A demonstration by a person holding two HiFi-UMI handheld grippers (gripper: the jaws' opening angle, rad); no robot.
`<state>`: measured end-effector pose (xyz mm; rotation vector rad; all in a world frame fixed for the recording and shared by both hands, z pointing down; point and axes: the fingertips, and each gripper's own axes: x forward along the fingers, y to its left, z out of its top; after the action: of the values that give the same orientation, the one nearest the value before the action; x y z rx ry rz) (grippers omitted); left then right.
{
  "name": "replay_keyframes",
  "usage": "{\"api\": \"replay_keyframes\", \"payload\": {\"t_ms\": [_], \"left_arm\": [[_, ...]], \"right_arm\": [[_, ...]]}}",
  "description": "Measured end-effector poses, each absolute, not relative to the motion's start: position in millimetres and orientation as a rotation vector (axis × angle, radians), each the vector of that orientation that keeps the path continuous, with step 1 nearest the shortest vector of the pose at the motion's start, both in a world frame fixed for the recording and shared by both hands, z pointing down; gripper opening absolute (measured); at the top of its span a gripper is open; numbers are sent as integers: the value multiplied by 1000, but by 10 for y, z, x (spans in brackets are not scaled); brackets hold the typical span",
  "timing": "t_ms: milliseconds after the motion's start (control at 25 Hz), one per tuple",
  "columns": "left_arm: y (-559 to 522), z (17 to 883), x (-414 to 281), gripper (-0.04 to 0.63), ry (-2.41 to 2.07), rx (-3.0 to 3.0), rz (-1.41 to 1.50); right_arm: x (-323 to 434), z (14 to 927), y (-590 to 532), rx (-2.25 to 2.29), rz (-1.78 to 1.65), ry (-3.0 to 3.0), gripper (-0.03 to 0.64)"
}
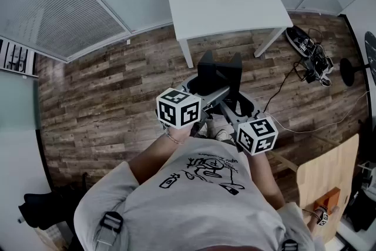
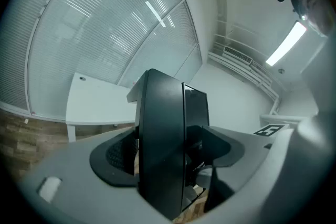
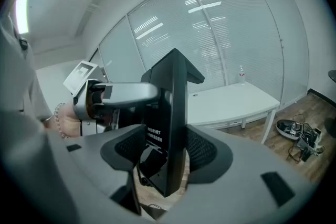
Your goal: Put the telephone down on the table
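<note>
Head view: your black, angular telephone point(image 1: 218, 74) is held up on your side of the white tabletop point(image 1: 223, 0), well apart from it. Left gripper view: the fingers of your left gripper point(image 2: 170, 155) clamp it. Right gripper view: your right gripper point(image 3: 165, 152) clamps it too (white print point(image 3: 156, 134) shows only here).

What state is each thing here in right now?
Black angular telephone: held in the air, off the table.
Left tool: shut on the telephone.
Right tool: shut on the telephone.
White rectangular table: telephone not yet on it.
</note>
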<state>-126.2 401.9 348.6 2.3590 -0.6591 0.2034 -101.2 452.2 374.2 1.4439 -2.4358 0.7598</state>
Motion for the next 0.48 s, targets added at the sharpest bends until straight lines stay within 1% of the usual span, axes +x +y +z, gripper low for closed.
{"api": "replay_keyframes", "payload": {"t_ms": [480], "left_arm": [[4028, 3427, -1443, 377, -653, 2369, 180]], "right_arm": [[-1197, 3685, 4537, 1470, 753, -2441, 227]]}}
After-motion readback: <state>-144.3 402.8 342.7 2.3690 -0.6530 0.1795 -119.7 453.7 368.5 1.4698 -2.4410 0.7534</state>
